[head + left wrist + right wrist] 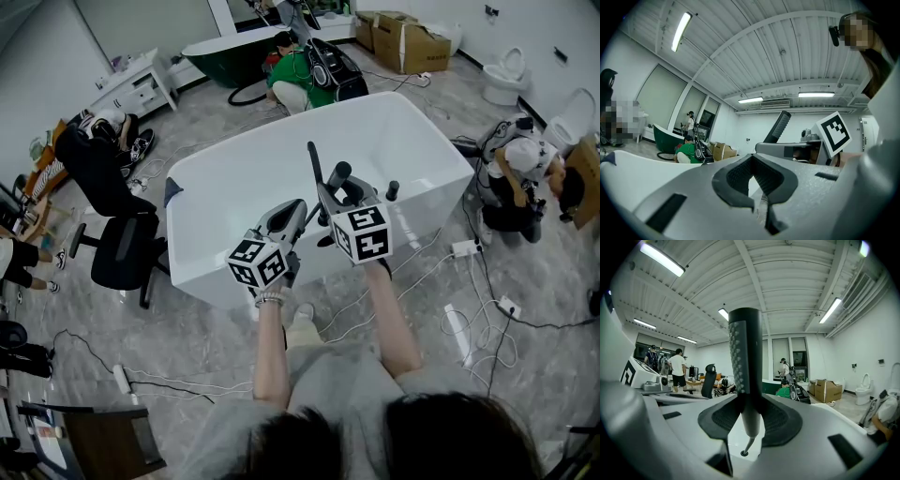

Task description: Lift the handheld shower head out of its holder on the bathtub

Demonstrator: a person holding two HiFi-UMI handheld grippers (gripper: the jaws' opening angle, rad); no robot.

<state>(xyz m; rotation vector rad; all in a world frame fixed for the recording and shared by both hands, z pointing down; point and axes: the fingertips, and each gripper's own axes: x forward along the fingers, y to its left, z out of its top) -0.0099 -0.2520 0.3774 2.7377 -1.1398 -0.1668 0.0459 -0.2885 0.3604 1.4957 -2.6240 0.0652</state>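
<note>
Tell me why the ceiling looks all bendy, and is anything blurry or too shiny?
Left gripper view: the wide-angle lens bows the ceiling and blackens the corners; the strip light glares white. Right gripper view: same bending, with the shower head looming huge and near. Head view: soft even light, the white bathtub brightest, straighter lines.

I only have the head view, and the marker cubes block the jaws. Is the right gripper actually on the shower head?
Observer: Yes, the right gripper is shut on the shower head, which sits clamped between its pads.
Operator: Anything attached below?
Observer: A thin hose runs from its lower end down to a round fitting on the bathtub.
Operator: And the left?
Observer: The left gripper is shut, nothing between its jaws.
</note>
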